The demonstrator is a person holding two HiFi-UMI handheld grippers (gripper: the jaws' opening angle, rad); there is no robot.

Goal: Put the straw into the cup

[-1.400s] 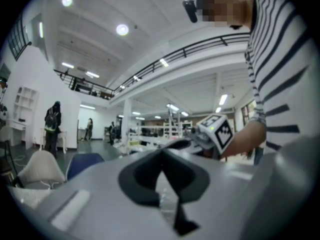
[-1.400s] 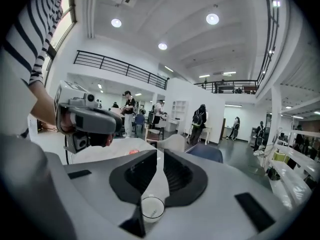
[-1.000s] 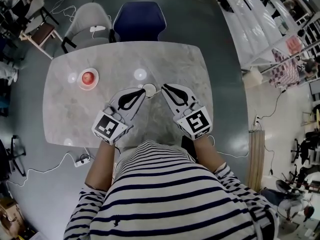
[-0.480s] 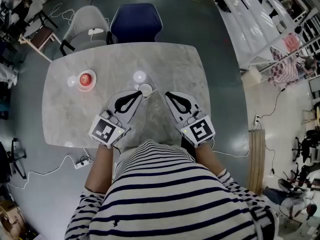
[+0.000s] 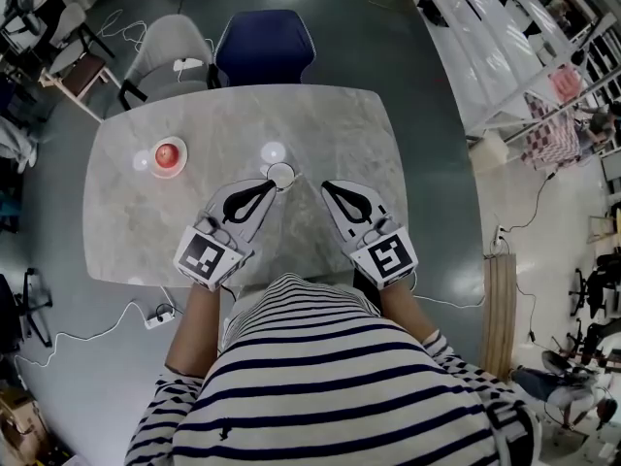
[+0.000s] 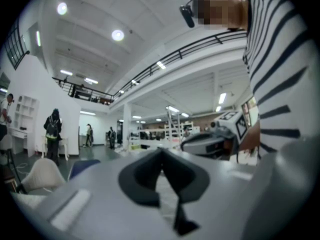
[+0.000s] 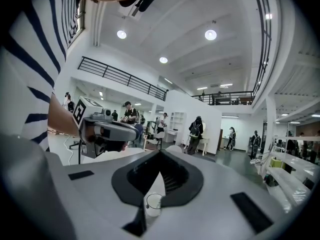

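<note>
1. Far L on counter (image 5: pixel 335 115): red round item (image 5: pixel 170 150) on saucer (image 5: pixel 171 171). Sat well apart from the rest, so no obstacle.
2. L gripper (image 5: pixel 269 183): jaws pressed together at tips, nothing pinched per its own view. Lay low over counter w/ tips just beside the cup (image 5: pixel 281 174), on its L side. Couldn't tell if touching.
3. Re cup: stood upright, clear-walled, mid-counter betw. the two sets of tips, nearer the L. Showed thru the jaw gap in R gripper view.
4. Re straw: couldn't be made out in any view. Too small to tell if already in cup or lying elsewhere. Fit both: straw in w/ tools idle beside cup, or straw yet to go in.
5. R gripper (image 5: pixel 327 186): jaws closed tip to tip, held nothing. Sat near cup's R side, a bit apart.
6. Judged: cup looked light and prob. tippy, so any move close by wanted slow tips and no shove at rim.
7. Room: bare counter beyond cup and out to R. Far edge backed by grey chair (image 5: pixel 170 42) and blue chair (image 5: pixel 264 45). Near edge tucked under torso (image 5: pixel 320 377), so tight behind but free fwd and sideways.
</note>
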